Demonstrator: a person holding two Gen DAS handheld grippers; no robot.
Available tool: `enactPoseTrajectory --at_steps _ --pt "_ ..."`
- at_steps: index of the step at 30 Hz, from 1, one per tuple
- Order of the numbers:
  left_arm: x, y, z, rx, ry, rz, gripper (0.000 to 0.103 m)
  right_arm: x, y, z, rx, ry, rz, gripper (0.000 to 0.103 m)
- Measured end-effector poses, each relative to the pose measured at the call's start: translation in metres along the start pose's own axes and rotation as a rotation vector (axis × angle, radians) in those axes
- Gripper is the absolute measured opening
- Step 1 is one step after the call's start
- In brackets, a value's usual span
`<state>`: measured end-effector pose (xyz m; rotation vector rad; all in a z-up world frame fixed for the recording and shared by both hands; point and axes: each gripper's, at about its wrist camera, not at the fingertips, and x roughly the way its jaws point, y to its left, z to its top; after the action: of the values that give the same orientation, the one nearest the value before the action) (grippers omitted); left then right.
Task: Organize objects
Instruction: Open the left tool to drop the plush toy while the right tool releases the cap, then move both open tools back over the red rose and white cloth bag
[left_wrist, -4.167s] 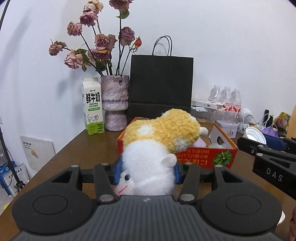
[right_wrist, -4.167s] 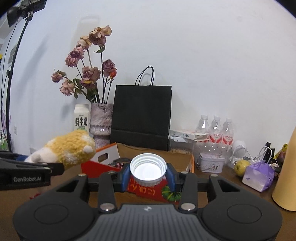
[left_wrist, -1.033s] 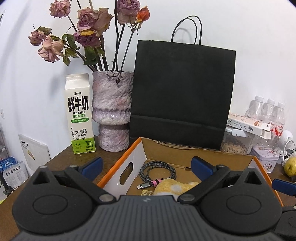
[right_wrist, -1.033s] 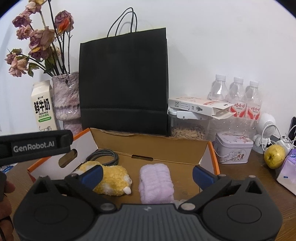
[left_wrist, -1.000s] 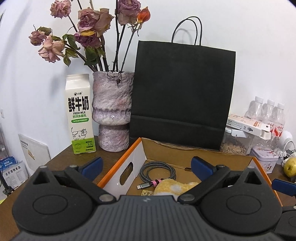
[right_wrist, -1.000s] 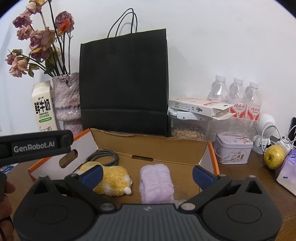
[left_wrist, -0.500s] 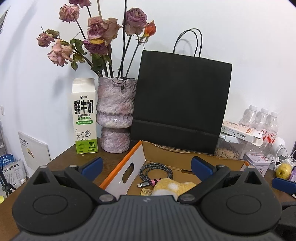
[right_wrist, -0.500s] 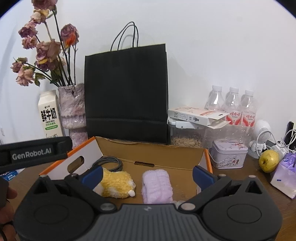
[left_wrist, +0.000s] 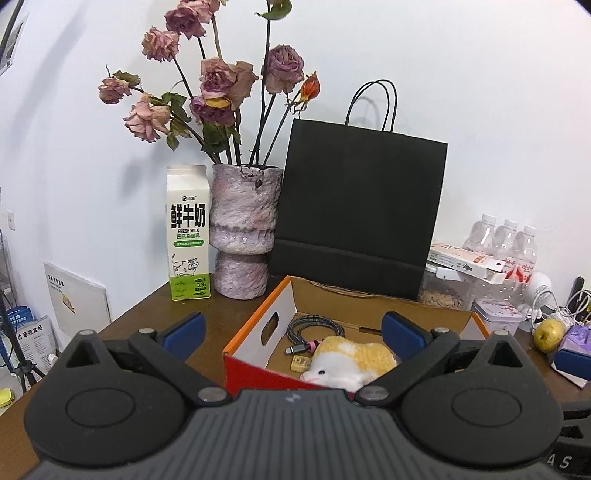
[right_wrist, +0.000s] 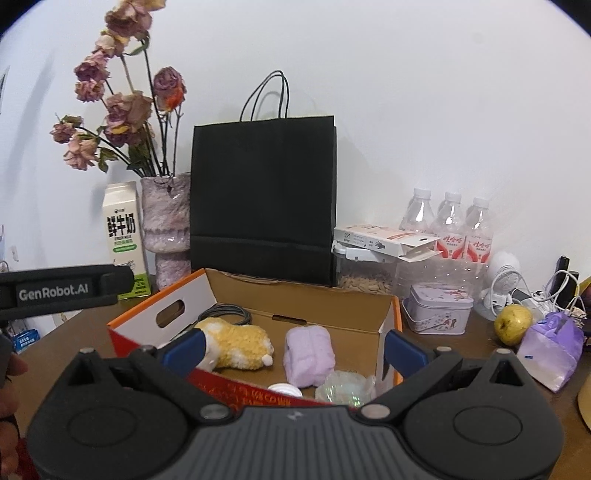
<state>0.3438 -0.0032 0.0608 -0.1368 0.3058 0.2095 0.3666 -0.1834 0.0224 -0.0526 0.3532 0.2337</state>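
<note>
Dark brown wooden table (left_wrist: 229, 317) against a plain white wall (right_wrist: 424, 110); back edge is crowded. From the left wrist view, at 11 o'clock stands a white-and-green milk carton (left_wrist: 187, 232), touching or just beside a mottled pink stone vase of dried roses (left_wrist: 242, 236). At 12 a tall black paper carrier bag w/ cord handles (left_wrist: 358, 206) stands right behind the open cardboard box w/ orange rim and red front (left_wrist: 258, 332). At 2 o'clock: clear water bottles (right_wrist: 448, 225), a pale printed tin (right_wrist: 439, 308), a yellow-green pear (right_wrist: 513, 325), a lilac plastic pouch (right_wrist: 550, 347).

Inside the box: yellow-and-white plush toy (right_wrist: 236, 341) left of centre, folded lilac fluffy cloth (right_wrist: 308, 354) just right of it, coiled grey braided cable (left_wrist: 312, 328) at the back left, white bottle cap (right_wrist: 284, 389) and crinkled clear wrapper (right_wrist: 345, 386) near the front wall.

Left gripper (left_wrist: 291, 330) and right gripper (right_wrist: 291, 349) both spread wide, empty, hanging above the box's near side. Bare tabletop lies at 9 o'clock, left of the box, out to the table edge.
</note>
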Motion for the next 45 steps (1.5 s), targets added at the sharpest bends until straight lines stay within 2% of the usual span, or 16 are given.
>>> enactPoseTrajectory --at_steps 9,23,45 --pt "-0.041 0.003 -0.011 0.017 0.004 -0.042 0.103 -0.050 0.007 -0.013 -0.029 -0.037 0.008 0.103" --pt "-0.100 0.022 -0.033 0.056 0.041 -0.078 0.103 -0.120 0.005 -0.045 -0.052 -0.035 0.022 0.103" --pt "-0.142 0.062 -0.081 0.100 0.163 -0.068 0.103 -0.169 -0.017 -0.118 -0.038 0.121 0.010 0.103"
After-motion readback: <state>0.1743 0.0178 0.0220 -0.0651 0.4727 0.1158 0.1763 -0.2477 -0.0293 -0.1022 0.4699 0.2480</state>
